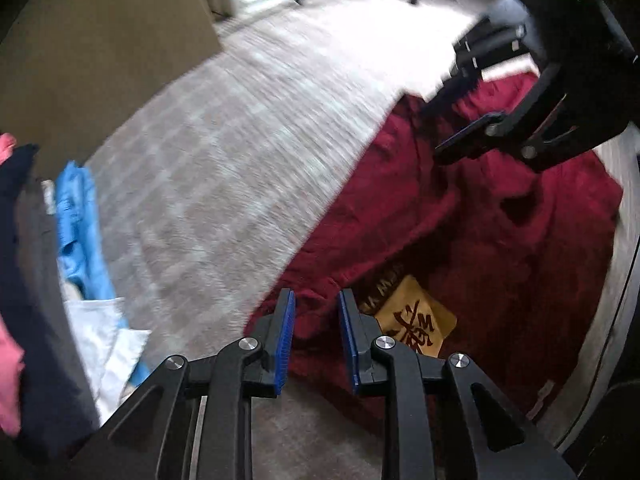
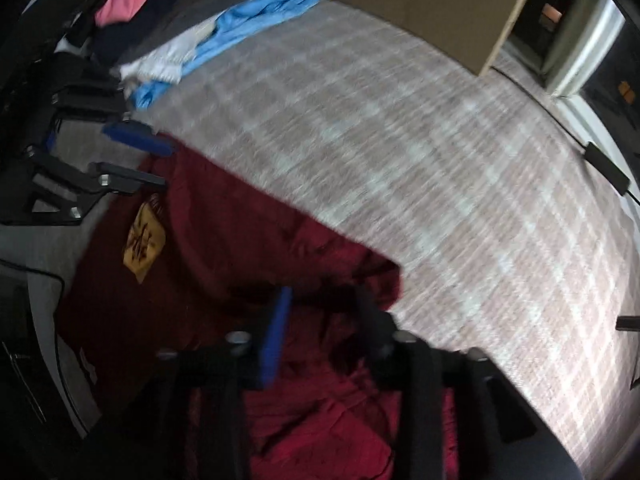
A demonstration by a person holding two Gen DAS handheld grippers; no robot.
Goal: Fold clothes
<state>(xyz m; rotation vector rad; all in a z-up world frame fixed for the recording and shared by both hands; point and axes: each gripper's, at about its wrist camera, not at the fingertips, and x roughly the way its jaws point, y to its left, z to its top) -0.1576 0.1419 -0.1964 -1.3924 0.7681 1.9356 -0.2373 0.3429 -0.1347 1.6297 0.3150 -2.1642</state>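
A dark red shirt (image 1: pixel 460 232) with a yellow patch (image 1: pixel 416 320) lies rumpled on the grey checked carpet (image 1: pixel 240 140). My left gripper (image 1: pixel 316 312) is open just above the shirt's near edge, beside the patch, holding nothing. My right gripper (image 1: pixel 452 120) hovers open over the shirt's far part in the left wrist view. In the right wrist view the right gripper (image 2: pixel 324 312) is blurred, open, over the red shirt (image 2: pixel 240 240), and the left gripper (image 2: pixel 148 160) shows open at the left near the patch (image 2: pixel 144 240).
A pile of clothes, pink, dark, white and light blue (image 2: pixel 248 16), lies at the carpet's edge and also shows in the left wrist view (image 1: pixel 76 216). A cardboard box (image 2: pixel 420 4) stands behind. Dark furniture (image 2: pixel 24 340) borders the shirt.
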